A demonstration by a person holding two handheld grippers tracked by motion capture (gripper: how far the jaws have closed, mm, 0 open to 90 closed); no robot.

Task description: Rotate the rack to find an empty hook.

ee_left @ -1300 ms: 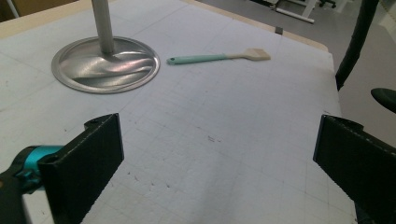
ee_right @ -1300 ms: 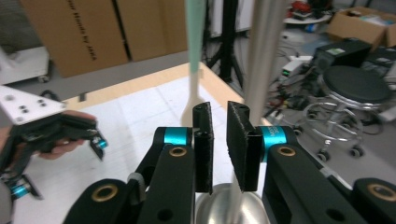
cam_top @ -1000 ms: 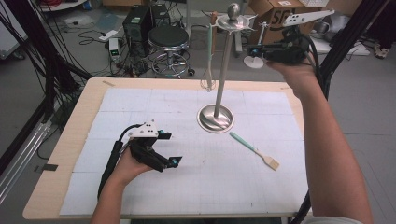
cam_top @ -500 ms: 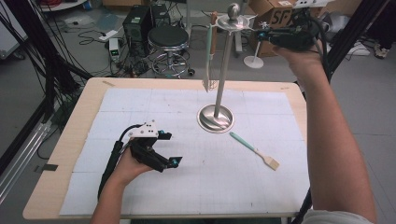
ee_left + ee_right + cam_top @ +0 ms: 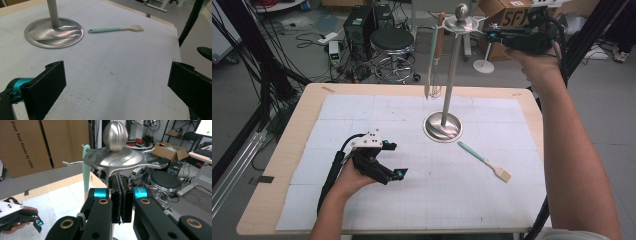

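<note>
1. your right gripper (image 5: pixel 488 36) is up high, and the top of the stand (image 5: pixel 451 75) sits just past its tips. its jaws are pressed together with nothing between them; you see this best in the right gripper view (image 5: pixel 121 180).
2. your left gripper (image 5: pixel 394 160) rests on the table (image 5: pixel 277 200) with its jaws wide apart and holding nothing.
3. the brush (image 5: pixel 484 161) lies flat on the table, far below your right gripper and well off to the side of your left one. the base of the stand is between the two grippers.
4. if you push forward now, the closed jaws could bump the top plate (image 5: pixel 117 157) or a hook. the stand is tall and thin, so i think a hard bump could tip it.
5. a green spatula (image 5: pixel 432 55) and a whisk (image 5: pixel 440 37) hang on the far side of the stand from your right gripper. a shake could swing them off their hooks.
6. closed jaws can't grab anything. open them before you reach for a tool, or you will only knock it away.
7. the cable on your right gripper hangs near the table edge and might catch.
8. words you can read: a brown box (image 5: pixel 25 145) behind the stand says "free your hands by jaka". another box (image 5: pixel 514 17) near your right gripper shows "sf"; the rest is hidden.
</note>
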